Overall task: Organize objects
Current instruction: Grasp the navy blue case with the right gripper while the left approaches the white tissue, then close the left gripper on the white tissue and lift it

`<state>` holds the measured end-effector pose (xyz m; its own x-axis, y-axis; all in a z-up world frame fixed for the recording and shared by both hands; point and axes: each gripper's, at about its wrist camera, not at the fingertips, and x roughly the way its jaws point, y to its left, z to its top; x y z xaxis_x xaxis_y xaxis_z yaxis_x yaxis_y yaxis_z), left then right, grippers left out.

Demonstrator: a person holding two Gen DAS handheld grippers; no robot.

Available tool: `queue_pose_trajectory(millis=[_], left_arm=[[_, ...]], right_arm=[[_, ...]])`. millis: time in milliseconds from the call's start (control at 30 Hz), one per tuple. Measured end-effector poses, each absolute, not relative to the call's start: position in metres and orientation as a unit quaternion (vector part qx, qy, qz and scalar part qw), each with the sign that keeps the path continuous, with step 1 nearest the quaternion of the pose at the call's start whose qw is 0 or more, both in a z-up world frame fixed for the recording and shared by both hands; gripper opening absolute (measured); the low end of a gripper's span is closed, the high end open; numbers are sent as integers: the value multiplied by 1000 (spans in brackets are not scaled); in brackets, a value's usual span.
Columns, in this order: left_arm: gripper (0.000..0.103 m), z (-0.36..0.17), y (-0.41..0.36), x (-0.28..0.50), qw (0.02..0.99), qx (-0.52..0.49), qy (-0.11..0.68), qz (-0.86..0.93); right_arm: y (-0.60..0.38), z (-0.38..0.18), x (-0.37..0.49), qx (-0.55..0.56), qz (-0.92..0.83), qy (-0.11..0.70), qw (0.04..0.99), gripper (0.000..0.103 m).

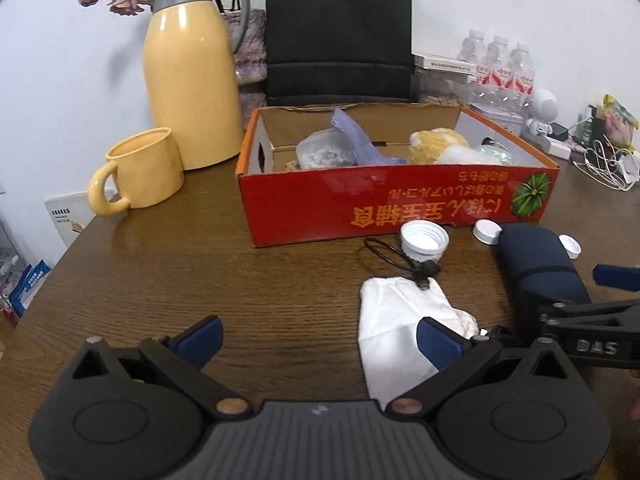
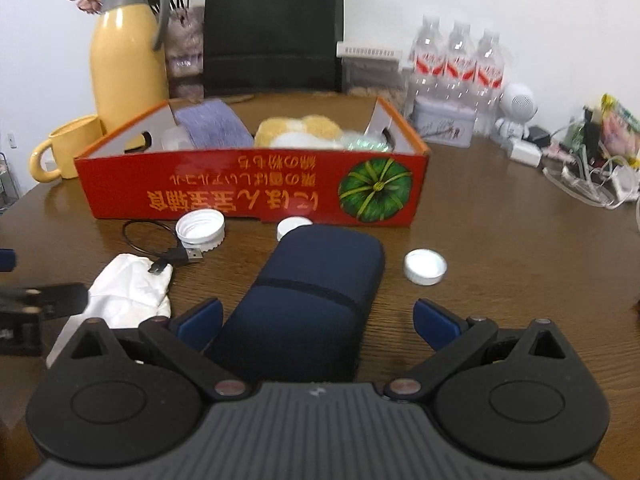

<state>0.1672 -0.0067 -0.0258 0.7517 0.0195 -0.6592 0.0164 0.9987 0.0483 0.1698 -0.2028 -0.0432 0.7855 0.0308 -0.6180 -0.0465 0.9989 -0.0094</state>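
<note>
Your right gripper (image 2: 318, 326) is spread wide, and the navy pouch (image 2: 316, 292) lies on the table (image 2: 500, 248) between its fingers, running toward 12 o'clock and touching the left pad. The red box (image 2: 256, 188) sits beyond it. Your left gripper (image 1: 318, 338) is also spread, holding nothing; the white cloth (image 1: 396, 320) lies at 1 o'clock, under its right finger.

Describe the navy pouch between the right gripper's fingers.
The navy pouch is a soft, rounded, fabric-looking case with a dark seam band across its middle. It lies flat on the wooden table, lengthwise toward the red box. The right gripper straddles its near end, jaws open.
</note>
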Motion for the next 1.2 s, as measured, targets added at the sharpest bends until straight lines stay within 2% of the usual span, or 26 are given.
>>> queue_pose_trajectory(millis=[167,200,233,300,500,1200], left_arm=[[103,-27,-2,171,934,21,357,7],[103,-27,-2,172,933,20,358,9],[103,-28,-2,172,933,20,359,9],[103,-28,-2,172,933,21,360,10],[103,-28,-3,170,933,25,360,14],[103,-36,-29,182,924,4,383,9]], right_arm=[[-194,-56,180,-20,10,341,940,102],[-193,-55,179,-22,13,339,940,99],[-193,-55,178,-21,19,338,941,88],[-196,-53,177,-8,31,334,942,79],[-203,-50,168,7,50,317,947,67],[-241,-34,130,37,87,247,964,65]])
